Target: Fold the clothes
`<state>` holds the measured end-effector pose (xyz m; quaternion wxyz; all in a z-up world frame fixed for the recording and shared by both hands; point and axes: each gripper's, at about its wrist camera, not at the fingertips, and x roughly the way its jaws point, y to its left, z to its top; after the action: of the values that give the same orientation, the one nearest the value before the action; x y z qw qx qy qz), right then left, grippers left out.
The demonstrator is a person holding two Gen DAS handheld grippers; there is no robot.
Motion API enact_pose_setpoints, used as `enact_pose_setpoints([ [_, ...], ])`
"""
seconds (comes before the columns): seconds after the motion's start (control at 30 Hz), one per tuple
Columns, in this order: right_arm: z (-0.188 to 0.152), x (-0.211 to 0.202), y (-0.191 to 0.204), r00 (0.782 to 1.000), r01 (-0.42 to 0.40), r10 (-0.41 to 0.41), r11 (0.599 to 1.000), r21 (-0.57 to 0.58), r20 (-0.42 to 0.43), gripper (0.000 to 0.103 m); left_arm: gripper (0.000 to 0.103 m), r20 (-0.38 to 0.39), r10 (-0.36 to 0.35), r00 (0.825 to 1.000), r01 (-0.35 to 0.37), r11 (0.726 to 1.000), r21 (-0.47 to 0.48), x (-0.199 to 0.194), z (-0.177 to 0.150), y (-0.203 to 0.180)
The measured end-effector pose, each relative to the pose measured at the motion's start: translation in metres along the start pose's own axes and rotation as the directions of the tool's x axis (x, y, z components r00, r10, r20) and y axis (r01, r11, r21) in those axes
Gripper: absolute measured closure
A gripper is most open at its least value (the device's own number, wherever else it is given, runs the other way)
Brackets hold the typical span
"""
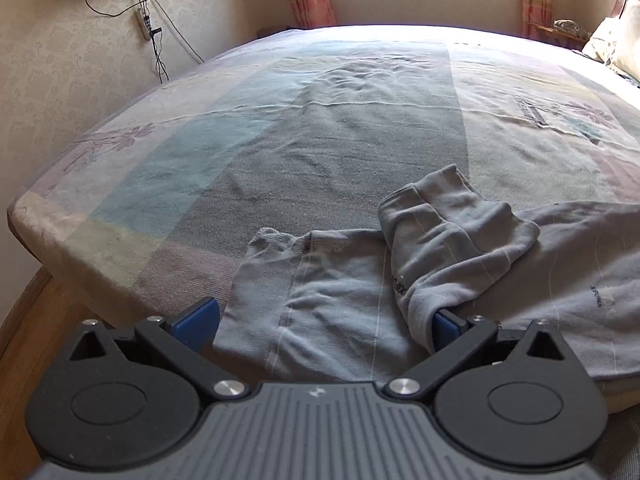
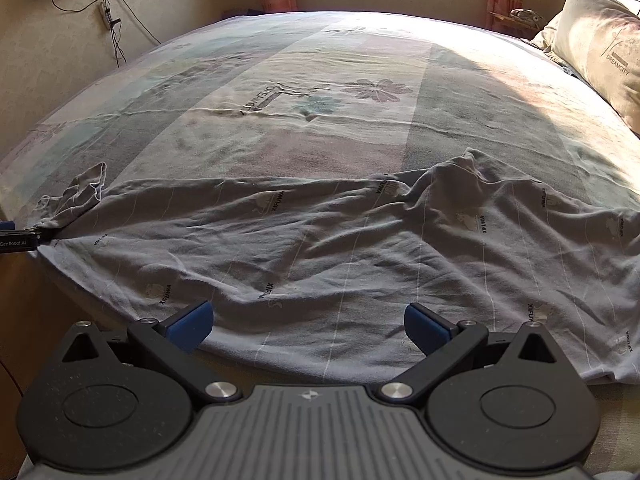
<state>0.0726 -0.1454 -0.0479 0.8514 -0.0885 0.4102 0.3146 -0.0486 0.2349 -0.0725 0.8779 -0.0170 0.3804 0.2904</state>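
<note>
— Lying across the near edge of the patchwork-print bed sheet point(image 2: 280, 80) is the grey printed cotton garment point(image 2: 320, 240), right?

— Yes, rumpled, its cuff point(image 1: 452, 216) flopped over. Left gripper point(image 1: 320, 328): its 2 blue pads spread wide. Right gripper point(image 2: 306, 322): likewise spread, holding nothing.

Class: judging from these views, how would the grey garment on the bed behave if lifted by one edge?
The grey garment is probably floppy: it lies creased, one cuff flopped over. Likely light; thin knit. It would probably drape and drag rather than slide whole.
</note>
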Motion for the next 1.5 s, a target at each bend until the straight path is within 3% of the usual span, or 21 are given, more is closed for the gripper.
enact_pose_setpoints([
  [0.17, 0.000, 0.001, 0.001, 1.000, -0.012, 0.012, 1.000, 0.011, -0.002, 0.000, 0.001, 0.070, -0.047, 0.996, 0.031, 0.976, 0.216, -0.009, 0.007, -0.041],
  [0.3, -0.001, -0.001, 0.005, 1.000, -0.018, 0.018, 1.000, -0.003, -0.002, 0.000, 0.001, 0.123, 0.010, 0.992, -0.050, 0.942, 0.331, 0.000, 0.008, -0.069],
  [0.4, -0.002, -0.003, 0.006, 1.000, -0.016, 0.016, 1.000, -0.006, -0.001, 0.000, 0.001, 0.130, 0.058, 0.990, -0.086, 0.970, 0.226, 0.000, 0.012, -0.056],
  [0.53, -0.004, -0.002, 0.003, 1.000, -0.019, 0.019, 1.000, 0.007, -0.007, 0.000, 0.001, 0.140, 0.106, 0.984, -0.101, 0.994, -0.041, -0.011, 0.010, -0.004],
  [0.63, -0.005, 0.001, 0.002, 1.000, -0.024, 0.024, 1.000, 0.018, -0.016, 0.000, 0.001, 0.091, 0.154, 0.984, -0.132, 0.970, -0.205, -0.013, 0.001, 0.038],
  [0.73, -0.006, 0.003, 0.003, 0.999, -0.033, 0.033, 0.999, 0.015, -0.024, 0.000, 0.001, 0.038, 0.174, 0.984, -0.155, 0.942, -0.298, -0.013, -0.010, 0.068],
  [0.83, -0.006, 0.003, 0.008, 0.999, -0.034, 0.034, 0.999, -0.004, -0.023, 0.000, 0.001, 0.031, 0.152, 0.988, -0.136, 0.942, -0.308, -0.017, -0.017, 0.078],
  [0.97, -0.004, 0.004, 0.011, 0.999, -0.036, 0.036, 0.999, -0.008, -0.024, 0.000, 0.001, 0.110, -0.024, 0.994, 0.062, 0.928, -0.367, -0.032, -0.020, 0.081],
  [1.0, -0.004, 0.004, 0.012, 0.999, -0.035, 0.035, 0.999, -0.010, -0.023, 0.000, 0.001, 0.147, -0.097, 0.984, 0.148, 0.908, -0.392, -0.035, -0.019, 0.082],
  [1.03, -0.003, 0.004, 0.012, 0.999, -0.035, 0.035, 0.999, -0.012, -0.024, 0.000, 0.001, 0.179, -0.188, 0.966, 0.249, 0.871, -0.424, -0.034, -0.018, 0.083],
  [1.07, -0.003, 0.004, 0.013, 0.999, -0.036, 0.036, 0.999, -0.015, -0.024, 0.000, 0.001, 0.195, -0.284, 0.939, 0.343, 0.816, -0.465, -0.029, -0.017, 0.085],
  [1.13, -0.004, 0.004, 0.014, 0.999, -0.040, 0.040, 0.999, -0.014, -0.028, 0.000, 0.001, 0.230, -0.437, 0.869, 0.486, 0.671, -0.560, -0.014, -0.019, 0.089],
  [1.2, -0.004, 0.005, 0.014, 0.998, -0.051, 0.050, 0.999, -0.010, -0.033, 0.000, 0.001, 0.270, -0.543, 0.795, 0.569, 0.511, -0.645, 0.004, -0.022, 0.093],
  [1.27, -0.005, 0.004, 0.014, 0.998, -0.059, 0.059, 0.998, -0.004, -0.034, 0.000, 0.001, 0.273, -0.561, 0.781, 0.560, 0.437, -0.704, 0.017, -0.028, 0.094],
  [1.3, -0.005, 0.004, 0.014, 0.998, -0.059, 0.059, 0.998, -0.004, -0.033, 0.000, 0.001, 0.270, -0.566, 0.779, 0.550, 0.410, -0.727, 0.023, -0.030, 0.094],
  [1.43, -0.005, 0.002, 0.012, 0.998, -0.057, 0.057, 0.998, -0.001, -0.030, 0.000, 0.001, 0.219, -0.577, 0.787, 0.512, 0.412, -0.754, 0.036, -0.040, 0.090],
  [1.5, -0.005, 0.003, 0.011, 0.998, -0.055, 0.055, 0.998, 0.002, -0.033, 0.000, 0.001, 0.234, -0.579, 0.781, 0.525, 0.405, -0.749, 0.037, -0.042, 0.090],
])
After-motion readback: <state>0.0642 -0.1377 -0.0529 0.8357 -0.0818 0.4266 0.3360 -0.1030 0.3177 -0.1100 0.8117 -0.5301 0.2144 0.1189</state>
